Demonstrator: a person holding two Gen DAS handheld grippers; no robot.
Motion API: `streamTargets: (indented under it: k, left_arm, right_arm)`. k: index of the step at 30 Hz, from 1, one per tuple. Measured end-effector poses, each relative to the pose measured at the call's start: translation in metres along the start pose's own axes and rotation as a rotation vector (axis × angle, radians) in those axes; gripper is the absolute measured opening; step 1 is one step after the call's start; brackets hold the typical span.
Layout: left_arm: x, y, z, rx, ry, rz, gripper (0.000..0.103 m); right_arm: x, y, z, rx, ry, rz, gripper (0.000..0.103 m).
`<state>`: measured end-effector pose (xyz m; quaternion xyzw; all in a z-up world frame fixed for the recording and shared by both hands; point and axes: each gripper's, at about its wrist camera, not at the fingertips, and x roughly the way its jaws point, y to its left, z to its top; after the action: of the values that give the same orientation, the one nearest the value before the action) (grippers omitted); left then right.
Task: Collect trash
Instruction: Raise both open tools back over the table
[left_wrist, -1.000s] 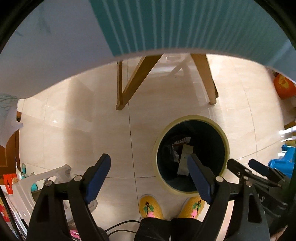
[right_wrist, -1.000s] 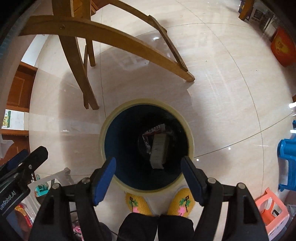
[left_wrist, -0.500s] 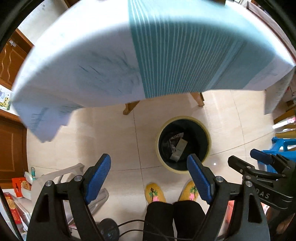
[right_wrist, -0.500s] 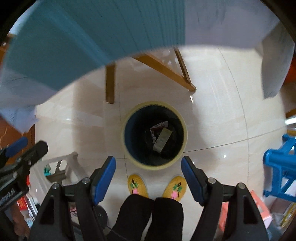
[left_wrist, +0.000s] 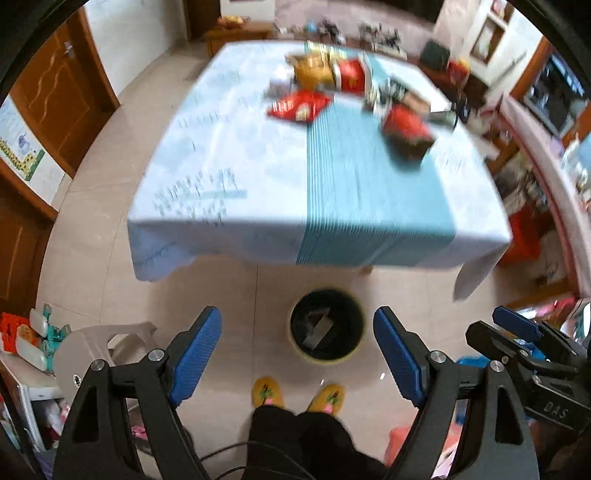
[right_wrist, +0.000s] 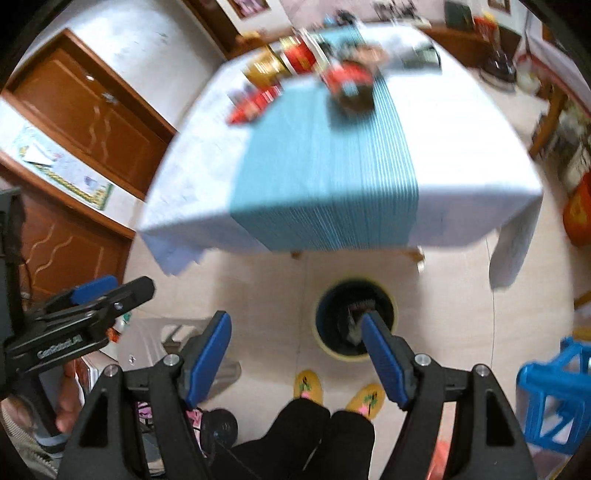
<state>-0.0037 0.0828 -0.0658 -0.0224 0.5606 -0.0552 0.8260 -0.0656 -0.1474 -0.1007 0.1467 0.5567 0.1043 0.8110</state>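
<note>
table (left_wrist: 258, 166) with the blue-striped cloth fills the top, red and gold wrappers (left_wrist: 299, 105) blurred at its far end. bin (left_wrist: 327, 360) on the floor by your slippers, some trash inside. your left gripper (left_wrist: 297, 354) and right gripper (right_wrist: 295, 354) both spread wide, nothing between the pads.

Both rigs are black frames with silver screws; each claw (left_wrist: 297, 349) (right_wrist: 295, 352) has blue ribbed pads. Person's in black trousers (left_wrist: 303, 432) and yellow slippers (left_wrist: 267, 392).

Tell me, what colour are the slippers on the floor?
Yellow slippers with a small pink-and-green motif, clearest in the left wrist view.
</note>
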Motion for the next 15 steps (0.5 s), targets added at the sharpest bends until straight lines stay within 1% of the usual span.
streamTargets:
  k: [3, 7, 9, 12, 15]
  left_arm:
    - [-0.025, -0.001, 0.008, -0.006, -0.075, 0.016, 0.083]
    - [-0.060, -0.008, 0.022, -0.023, -0.203, 0.004, 0.083]
    - [-0.070, -0.010, 0.027, -0.025, -0.244, 0.001, 0.083]
    - [-0.081, -0.017, 0.037, -0.022, -0.282, 0.009, 0.083]
    - [-0.085, -0.025, 0.048, -0.010, -0.278, 0.054, 0.083]
  right_arm:
    - [-0.029, 0.012, 0.015, -0.051, -0.065, 0.013, 0.073]
    - [-0.057, 0.023, 0.034, -0.109, -0.141, 0.033, 0.073]
    - [-0.071, 0.029, 0.044, -0.138, -0.176, 0.049, 0.073]
    - [-0.083, 0.037, 0.055, -0.176, -0.212, 0.058, 0.073]
    - [-0.092, 0.042, 0.065, -0.205, -0.239, 0.063, 0.073]
